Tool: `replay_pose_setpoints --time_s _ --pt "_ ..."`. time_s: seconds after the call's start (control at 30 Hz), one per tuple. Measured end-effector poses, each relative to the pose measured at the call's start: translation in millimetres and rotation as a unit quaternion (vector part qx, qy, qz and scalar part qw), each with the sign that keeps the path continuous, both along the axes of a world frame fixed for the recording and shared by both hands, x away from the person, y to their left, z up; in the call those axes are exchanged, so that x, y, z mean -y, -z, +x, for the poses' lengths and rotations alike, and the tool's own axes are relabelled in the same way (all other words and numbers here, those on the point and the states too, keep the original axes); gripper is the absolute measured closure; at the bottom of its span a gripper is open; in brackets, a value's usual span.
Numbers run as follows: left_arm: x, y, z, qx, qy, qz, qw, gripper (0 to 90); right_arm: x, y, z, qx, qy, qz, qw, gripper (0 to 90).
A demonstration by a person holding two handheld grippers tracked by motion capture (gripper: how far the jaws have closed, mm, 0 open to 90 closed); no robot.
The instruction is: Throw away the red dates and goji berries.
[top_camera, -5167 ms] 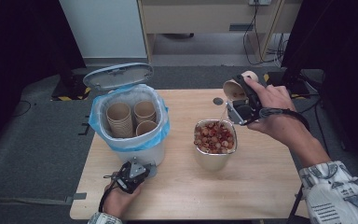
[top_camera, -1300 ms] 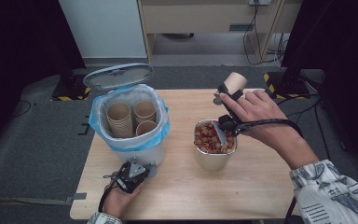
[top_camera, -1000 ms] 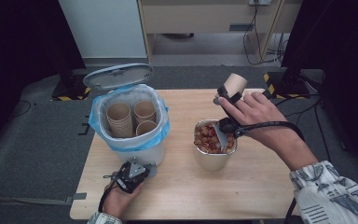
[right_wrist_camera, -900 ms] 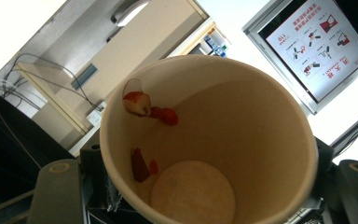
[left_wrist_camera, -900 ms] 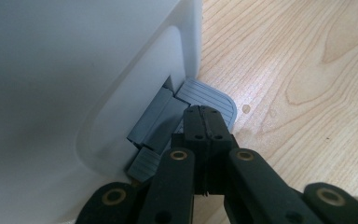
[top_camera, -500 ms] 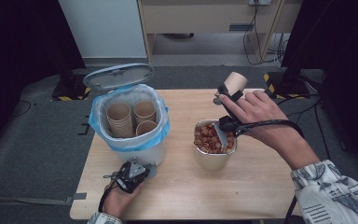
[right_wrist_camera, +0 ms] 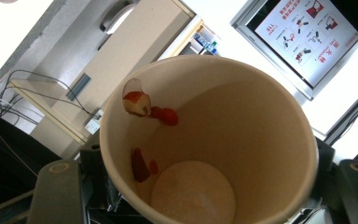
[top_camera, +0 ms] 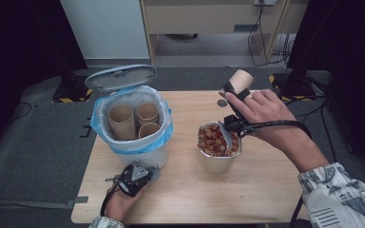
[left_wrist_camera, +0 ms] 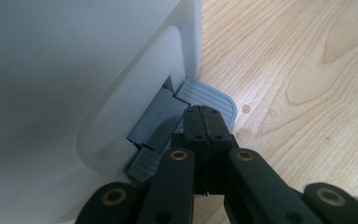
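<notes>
My right gripper [top_camera: 235,90] is shut on a brown paper cup [top_camera: 241,79], held tipped over the far rim of a metal bowl [top_camera: 217,161] full of red fruit scraps [top_camera: 215,140]. In the right gripper view the cup [right_wrist_camera: 242,121] sits between my jaws with its mouth toward the camera. A few red bits [right_wrist_camera: 137,103] cling to its inner wall. My left gripper [top_camera: 145,172] rests low at the front of a white pedal bin [top_camera: 145,154]. Its jaws are shut, tips [left_wrist_camera: 205,116] down on the grey pedal [left_wrist_camera: 216,95]. The bin's lid [top_camera: 120,77] stands up.
The bin has a blue liner [top_camera: 164,135] and holds three paper cups [top_camera: 122,118]. A small grey disc [top_camera: 222,102] lies on the wooden table [top_camera: 266,190] behind the bowl. Black floor and cables surround the table.
Since the oldest frame my right gripper has carried the cup from the back right to over the bowl and tipped it. Over the last second nothing visibly shifts. The left gripper stays on the pedal.
</notes>
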State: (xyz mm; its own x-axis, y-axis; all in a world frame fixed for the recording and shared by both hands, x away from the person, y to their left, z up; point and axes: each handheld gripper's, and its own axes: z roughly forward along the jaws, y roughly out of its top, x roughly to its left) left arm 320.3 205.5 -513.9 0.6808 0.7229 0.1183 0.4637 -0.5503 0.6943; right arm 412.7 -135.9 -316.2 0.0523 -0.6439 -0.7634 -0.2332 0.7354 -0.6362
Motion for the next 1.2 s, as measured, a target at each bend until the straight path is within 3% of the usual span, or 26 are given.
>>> replay_pose_setpoints --time_s 0.07,0.1,0.13,0.23,0.27,0.33,0.37,0.43,0.73,0.83,0.97,1.03,1.07,1.13,1.2 --pt "0.0 0.0 0.0 0.000 0.000 0.001 1.0000 89.7 -0.5 2.2 -0.3 -0.001 0.003 -0.002 1.0000 28.4" --pt "0.1 0.0 -0.1 0.000 0.000 0.001 1.0000 89.7 -5.4 18.5 -3.9 -0.008 -0.006 -0.060 0.9981 28.3" --pt "0.1 0.0 -0.1 0.000 0.000 0.001 1.0000 89.7 -7.0 24.1 -4.7 -0.010 -0.009 -0.088 0.9960 28.4" --pt "0.1 -0.1 -0.1 0.000 0.000 0.001 1.0000 89.7 -8.5 28.5 -3.3 -0.017 -0.010 -0.098 0.9950 28.4" --pt "0.0 -0.1 0.0 0.000 0.000 0.000 1.0000 89.7 -10.7 21.3 -1.7 -0.018 -0.009 -0.063 0.9978 28.4" --pt "0.0 0.0 0.0 0.000 0.000 0.000 1.0000 89.7 -11.8 18.4 -1.3 -0.019 -0.010 -0.051 0.9985 28.3" --pt "0.0 0.0 0.0 0.000 0.000 0.000 1.0000 89.7 -11.6 16.3 -0.9 -0.022 -0.006 -0.027 0.9994 28.3" --pt "-0.2 -0.1 0.0 -0.001 0.000 0.000 1.0000 89.7 -10.4 14.7 0.1 -0.029 -0.005 -0.007 0.9995 28.3" --pt "0.0 0.0 -0.1 0.000 0.000 0.000 1.0000 89.7 -8.4 7.0 8.7 -0.054 -0.001 0.038 0.9978 28.1" --pt "0.1 0.0 -0.1 0.000 0.000 0.000 1.0000 89.7 -8.4 5.8 13.3 -0.078 0.006 0.086 0.9932 28.0" --pt "0.0 0.0 -0.1 0.000 0.000 0.000 1.0000 89.7 -10.1 6.3 15.6 -0.087 0.005 0.100 0.9911 27.9" --pt "0.0 0.0 -0.2 0.000 0.000 0.000 1.0000 89.7 -12.4 6.4 17.4 -0.099 0.005 0.122 0.9877 27.8" --pt "0.0 -0.1 -0.2 0.000 0.000 0.000 1.0000 89.7 -12.4 6.4 17.4 -0.099 0.005 0.122 0.9877 27.8" --pt "0.0 0.0 -0.1 0.000 0.000 0.000 1.0000 89.7 -14.6 4.3 19.7 -0.110 0.007 0.143 0.9835 27.8" --pt "0.0 0.0 -0.1 0.000 0.000 0.000 1.0000 89.7 -15.3 3.5 20.4 -0.113 0.007 0.149 0.9823 27.8"
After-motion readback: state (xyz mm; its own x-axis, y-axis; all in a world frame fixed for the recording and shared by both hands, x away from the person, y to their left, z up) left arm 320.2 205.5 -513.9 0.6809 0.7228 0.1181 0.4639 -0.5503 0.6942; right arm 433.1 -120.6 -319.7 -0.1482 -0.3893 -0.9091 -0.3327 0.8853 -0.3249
